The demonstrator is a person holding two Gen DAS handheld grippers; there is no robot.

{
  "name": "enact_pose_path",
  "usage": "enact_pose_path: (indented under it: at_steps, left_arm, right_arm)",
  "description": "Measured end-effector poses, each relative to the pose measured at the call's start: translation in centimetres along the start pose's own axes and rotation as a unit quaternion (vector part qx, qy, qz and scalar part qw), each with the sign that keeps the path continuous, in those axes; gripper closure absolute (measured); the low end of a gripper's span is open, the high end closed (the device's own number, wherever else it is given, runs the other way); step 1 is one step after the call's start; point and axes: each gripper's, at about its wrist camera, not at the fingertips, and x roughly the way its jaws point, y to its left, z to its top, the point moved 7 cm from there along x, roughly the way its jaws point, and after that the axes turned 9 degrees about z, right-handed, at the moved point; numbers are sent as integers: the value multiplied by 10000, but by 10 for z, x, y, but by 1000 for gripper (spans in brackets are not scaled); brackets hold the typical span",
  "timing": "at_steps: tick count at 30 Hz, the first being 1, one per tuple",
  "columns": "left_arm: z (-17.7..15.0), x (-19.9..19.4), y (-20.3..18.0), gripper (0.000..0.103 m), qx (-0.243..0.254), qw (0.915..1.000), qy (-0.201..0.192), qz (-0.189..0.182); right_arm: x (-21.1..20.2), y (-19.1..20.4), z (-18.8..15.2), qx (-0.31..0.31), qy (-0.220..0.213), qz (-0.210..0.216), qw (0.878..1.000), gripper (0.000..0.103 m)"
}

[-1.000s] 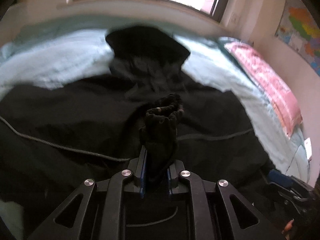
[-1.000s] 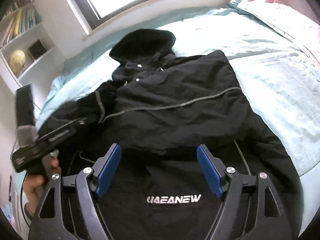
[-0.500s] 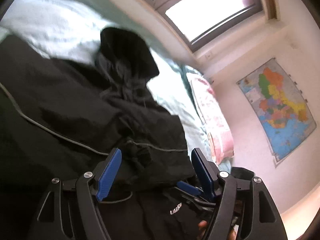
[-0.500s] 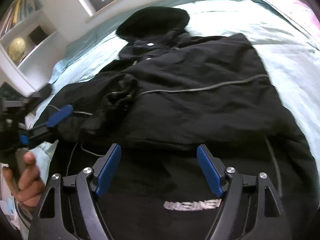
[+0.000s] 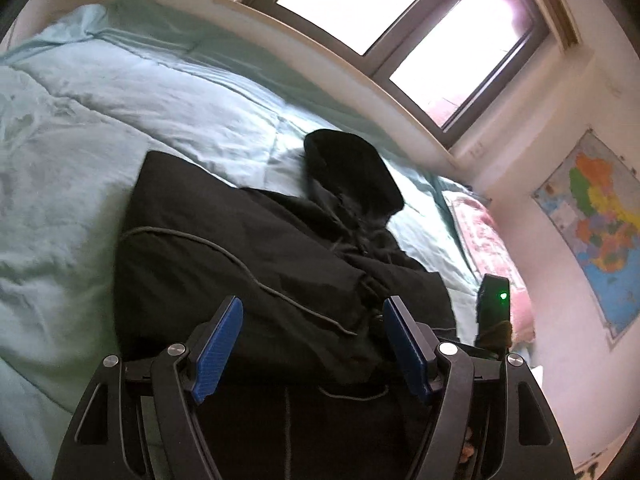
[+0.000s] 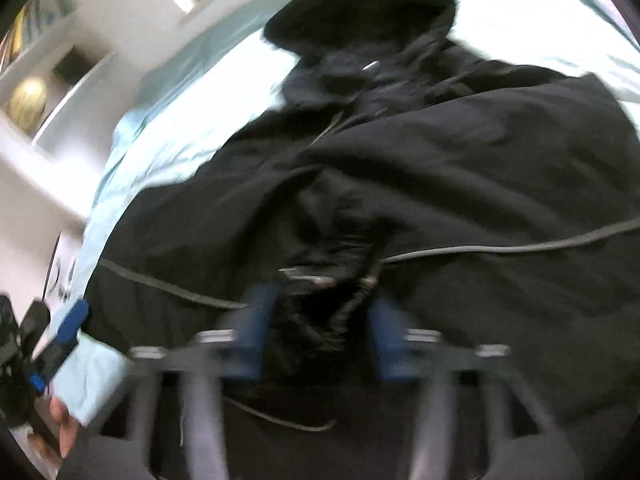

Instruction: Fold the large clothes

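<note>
A black hooded jacket (image 5: 248, 264) lies spread on a bed covered by a pale green duvet (image 5: 80, 128). Its hood (image 5: 352, 168) points away from both tools, toward the wall under the window (image 5: 404, 36).

The left tool (image 5: 312, 344) stands open above the jacket, its 2 blue pads wide apart and nothing between them. Just ahead of it lies the folded body of the jacket, crossed by a thin grey piping line (image 5: 240, 264); the hood sits farther ahead and a little to the right. Beyond its right finger, part of a black device with a green light (image 5: 494, 300) rises at the jacket's right edge, and a pink pillow (image 5: 484, 240) lies farther on that side, below a coloured map (image 5: 596, 236) on the wall.

The right tool (image 6: 316, 332) appears heavily blurred. Its jaws are closing, with a bunched cuff of the jacket's sleeve (image 6: 320, 312) between the blue pads; whether the pads press on it already cannot be told through the blur. To its left, at the edge of the bed, a hand (image 6: 60, 428) holds the other tool's handle. A white shelf with a globe (image 6: 28, 100) stands far off to the left.
</note>
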Motion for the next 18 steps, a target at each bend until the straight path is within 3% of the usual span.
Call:
enact_pose_path:
  at_steps: [4, 10, 18]
  left_arm:
    - [3, 3, 1, 29, 114, 9995, -58, 274]
    - [12, 8, -15, 29, 174, 9989, -228, 368]
    - [6, 47, -56, 29, 277, 9991, 71, 318]
  right_arm:
    - [-21, 17, 3, -548, -322, -275, 9976, 71]
    - [-89, 29, 24, -1115, -1064, -665, 9858, 73]
    - [-186, -41, 73, -1033, -1731, -1519, 9676, 73]
